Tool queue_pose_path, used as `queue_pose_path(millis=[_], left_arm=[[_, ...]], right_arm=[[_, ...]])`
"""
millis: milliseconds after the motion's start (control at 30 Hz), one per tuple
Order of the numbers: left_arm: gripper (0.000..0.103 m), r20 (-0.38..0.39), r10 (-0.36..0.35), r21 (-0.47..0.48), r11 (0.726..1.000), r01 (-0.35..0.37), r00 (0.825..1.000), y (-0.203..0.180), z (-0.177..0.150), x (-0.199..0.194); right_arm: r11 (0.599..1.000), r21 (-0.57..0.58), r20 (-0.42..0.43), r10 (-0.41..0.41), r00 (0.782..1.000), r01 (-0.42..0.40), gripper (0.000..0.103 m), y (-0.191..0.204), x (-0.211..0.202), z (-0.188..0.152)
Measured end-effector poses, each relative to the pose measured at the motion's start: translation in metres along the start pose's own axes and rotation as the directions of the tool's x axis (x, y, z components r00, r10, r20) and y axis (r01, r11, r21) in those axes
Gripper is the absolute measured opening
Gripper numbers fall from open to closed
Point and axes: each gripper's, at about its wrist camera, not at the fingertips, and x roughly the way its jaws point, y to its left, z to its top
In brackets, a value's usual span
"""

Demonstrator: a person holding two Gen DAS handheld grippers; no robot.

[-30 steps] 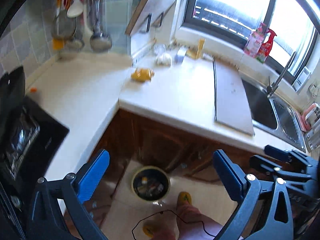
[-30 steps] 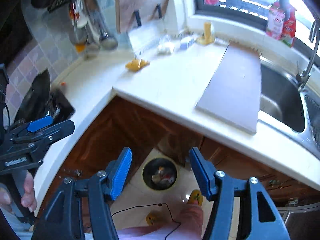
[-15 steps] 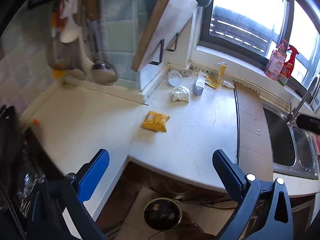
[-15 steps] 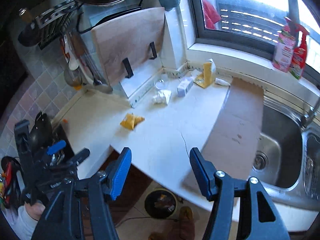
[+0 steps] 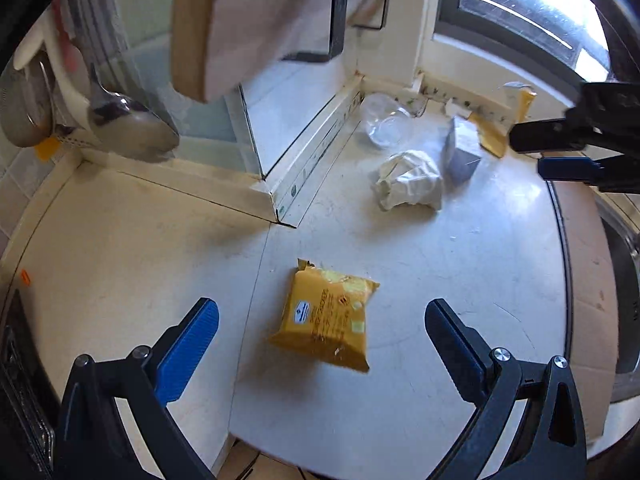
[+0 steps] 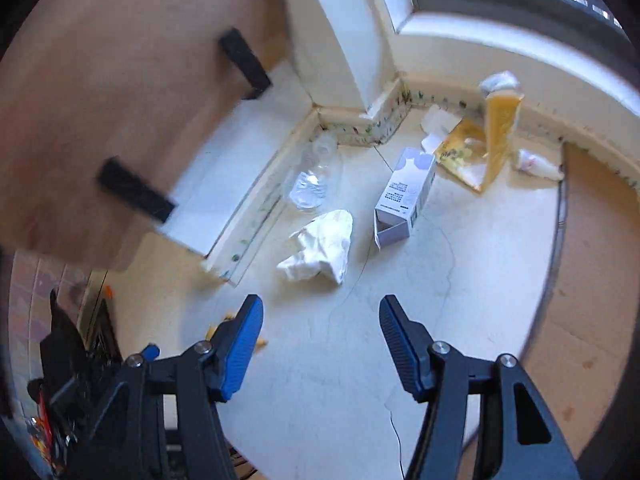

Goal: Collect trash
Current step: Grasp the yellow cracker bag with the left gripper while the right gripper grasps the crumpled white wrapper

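A torn yellow snack packet (image 5: 326, 320) lies flat on the pale countertop (image 5: 120, 264), just beyond my open left gripper (image 5: 320, 322) and centred between its blue pads. Further back lie crumpled white paper (image 5: 410, 186), a small grey-white carton (image 5: 462, 152) and a clear plastic cup (image 5: 384, 122). In the right wrist view my right gripper (image 6: 320, 320) hangs open and empty above the counter, short of the crumpled white paper (image 6: 320, 250). Behind that are the carton (image 6: 404, 196), on its side with one end open, the clear cup (image 6: 314, 178) and a yellow wrapper (image 6: 480, 148).
A wooden cutting board (image 6: 100, 92) hangs on the wall at the left, with ladles (image 5: 132, 124) beside it. A flat cardboard sheet (image 6: 592, 280) covers the counter to the right, next to the sink (image 5: 624, 280). A black stove (image 5: 16, 380) is at the far left.
Both grippers have swung up from over the floor bin and forward across the counter, then lower, so the trash looms much closer. Neither has changed its opening.
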Motion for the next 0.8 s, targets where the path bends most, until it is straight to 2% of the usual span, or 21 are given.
queue_pose_path(millis=[100,233,400,600,700,767,800], left_arm=[[0.102,-0.017,0.006,-0.019,1.000,-0.007,1.000,0.001,0.003,0.019],[0.102,-0.033,0.003,-0.057,0.998,-0.005,0.999,0.003,0.003,0.032],[0.102,-0.044,0.000,-0.068,0.998,-0.003,0.999,0.005,0.004,0.041],[0.092,-0.064,-0.005,-0.072,0.997,0.001,0.998,0.006,0.005,0.045],[0.075,-0.082,-0.014,-0.074,0.997,0.008,0.997,0.005,0.005,0.046],[0.058,-0.098,-0.026,-0.083,0.996,0.017,0.995,0.006,0.003,0.047],[0.054,-0.102,-0.030,-0.089,0.996,0.021,0.994,0.006,0.004,0.048]], right_arm=[[0.999,0.039,-0.052,0.013,0.999,-0.011,0.061,-0.008,0.038,0.012],[0.999,0.050,-0.082,0.023,0.996,-0.019,0.061,-0.008,0.066,0.018],[0.999,0.051,-0.081,0.015,0.997,-0.011,0.061,-0.003,0.083,0.022],[0.998,0.060,-0.090,0.017,0.996,-0.012,0.061,-0.002,0.098,0.026],[0.999,0.036,-0.091,0.002,0.996,0.002,0.061,0.003,0.105,0.024],[1.000,0.007,-0.082,-0.026,0.996,0.027,0.060,0.008,0.107,0.023],[0.999,0.003,-0.080,-0.032,0.996,0.032,0.059,0.009,0.106,0.022]])
